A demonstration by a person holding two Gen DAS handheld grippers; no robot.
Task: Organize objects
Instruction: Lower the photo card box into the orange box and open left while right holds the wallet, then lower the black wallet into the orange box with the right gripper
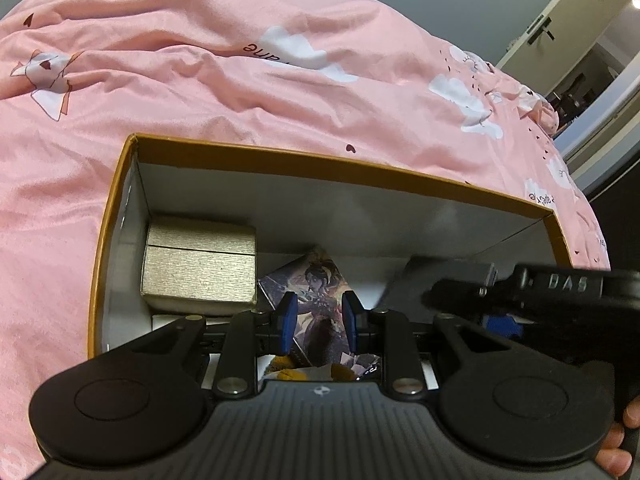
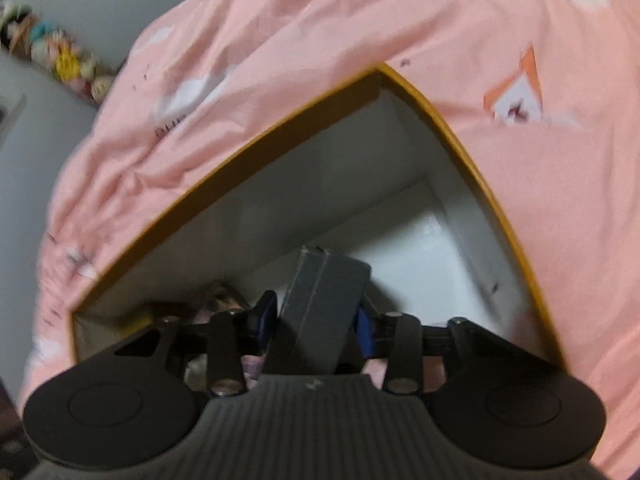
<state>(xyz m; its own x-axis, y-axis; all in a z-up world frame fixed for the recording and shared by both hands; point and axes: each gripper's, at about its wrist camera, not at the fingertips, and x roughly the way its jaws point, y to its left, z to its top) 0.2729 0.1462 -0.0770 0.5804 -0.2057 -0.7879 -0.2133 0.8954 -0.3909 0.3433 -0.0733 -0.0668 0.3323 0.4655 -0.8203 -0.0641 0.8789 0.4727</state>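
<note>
Bedcover (image 1: pixel 168 92): soft pink cloth, creased, matt; storage box (image 1: pixel 344 162): cardboard, mustard rim, smooth white lining; gold box (image 1: pixel 200 268): ribbed textured paper, slight sheen; grey box (image 2: pixel 324 304): matt card; picture box (image 1: pixel 316 284): glossy print.

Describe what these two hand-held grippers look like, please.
Both are matte black: a ribbed grey-black body, two round discs at the sides, silver pivot screws, and blue pads on the fingers. The left hand-held gripper matches the right hand-held gripper. The right's side shows raised lettering.
</note>
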